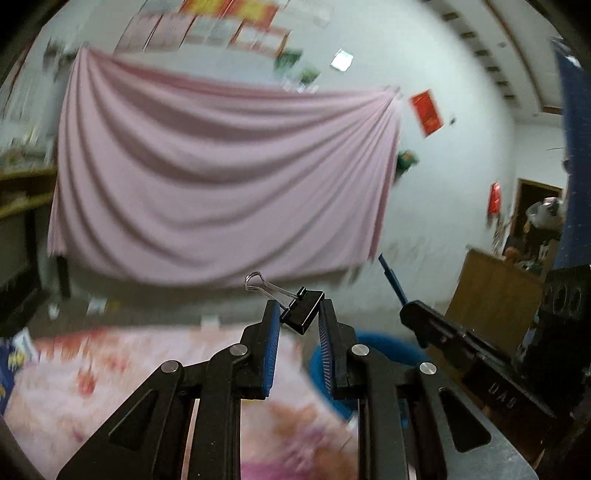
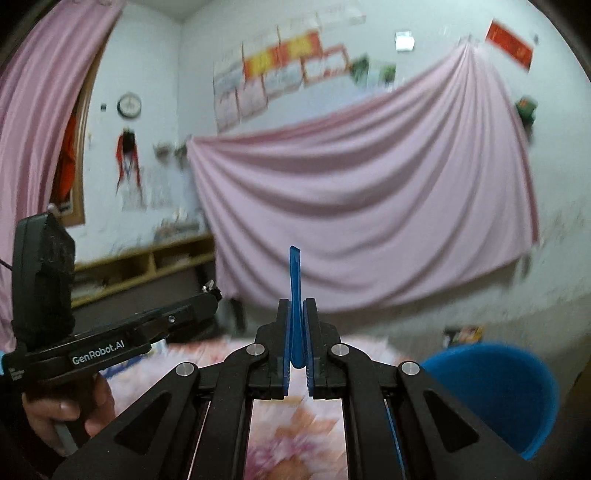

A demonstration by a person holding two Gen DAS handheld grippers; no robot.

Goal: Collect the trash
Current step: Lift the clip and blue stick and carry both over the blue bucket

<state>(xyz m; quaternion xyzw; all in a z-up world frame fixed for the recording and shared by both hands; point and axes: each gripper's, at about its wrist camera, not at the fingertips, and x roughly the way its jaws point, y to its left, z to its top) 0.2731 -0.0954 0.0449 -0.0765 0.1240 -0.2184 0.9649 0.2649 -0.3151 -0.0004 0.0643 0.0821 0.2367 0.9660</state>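
Now, left gripper (image 1: pixel 298 314) pinching a black binder clip (image 1: pixel 303 312), just left of the blue bin (image 2: pixel 495 391), tilted. Right gripper (image 2: pixel 297 306) clamped on an upright blue stick (image 2: pixel 294 288), nearer, bin low right.

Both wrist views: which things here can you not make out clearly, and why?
- Bin, right view: inside hidden by its wall; left view: mostly behind the left gripper.
- Blue strip in the right gripper: lower end hidden between the pads.
- Wall posters, both views: motion-blurred, unreadable.
- Binder clip: second handle not visible.
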